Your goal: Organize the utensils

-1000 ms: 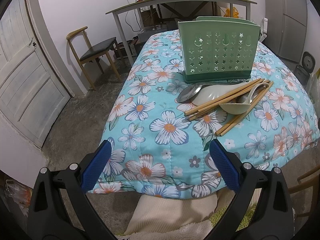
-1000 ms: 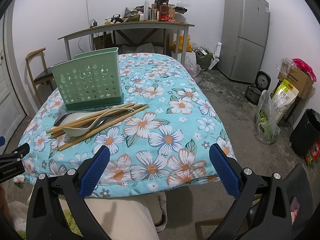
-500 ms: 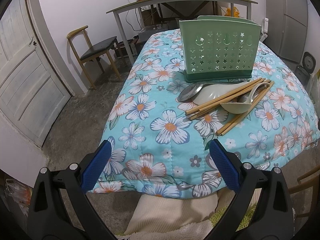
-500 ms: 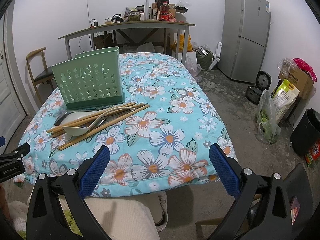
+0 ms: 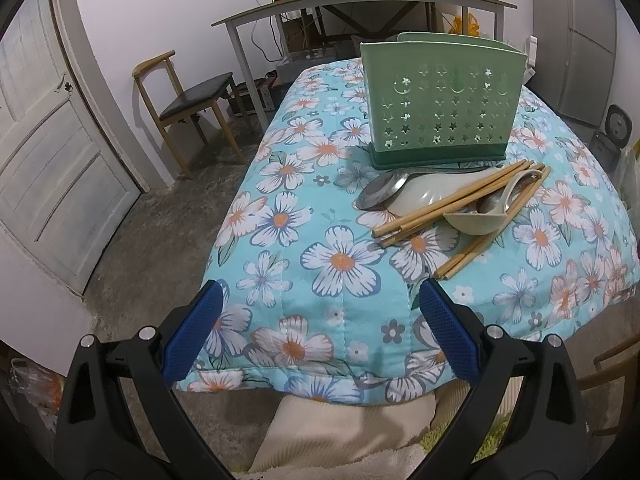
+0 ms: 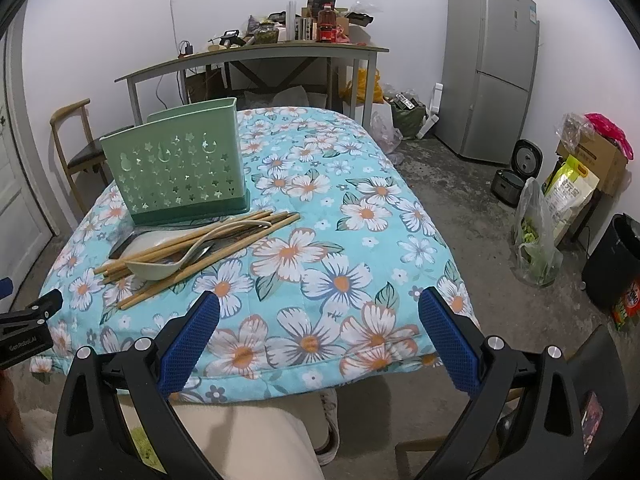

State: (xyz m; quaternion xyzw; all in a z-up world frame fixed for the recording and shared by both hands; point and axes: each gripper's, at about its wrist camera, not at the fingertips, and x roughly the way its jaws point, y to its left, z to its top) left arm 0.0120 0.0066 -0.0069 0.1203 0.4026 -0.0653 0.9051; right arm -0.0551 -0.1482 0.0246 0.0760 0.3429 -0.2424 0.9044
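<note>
On the flower-printed turquoise cloth covering the desk (image 6: 360, 184), toward its left edge, a heap of wooden chopsticks (image 6: 208, 248), pale ceramic spoons (image 5: 476, 220) and a metal spoon (image 5: 380, 192) lies touching the base of an upright green perforated plastic utensil holder (image 6: 180, 172). Both the left hand-held gripper (image 5: 320, 332) and the right hand-held gripper (image 6: 316, 336) hover at the near edge, jaws spread wide, holding nothing.

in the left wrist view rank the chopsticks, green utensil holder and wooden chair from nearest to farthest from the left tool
1. chopsticks: ahead and to the right of the left tool, on the floral cloth.
2. green utensil holder: standing just behind the chopsticks.
3. wooden chair: off the table, far left by the wall.
</note>
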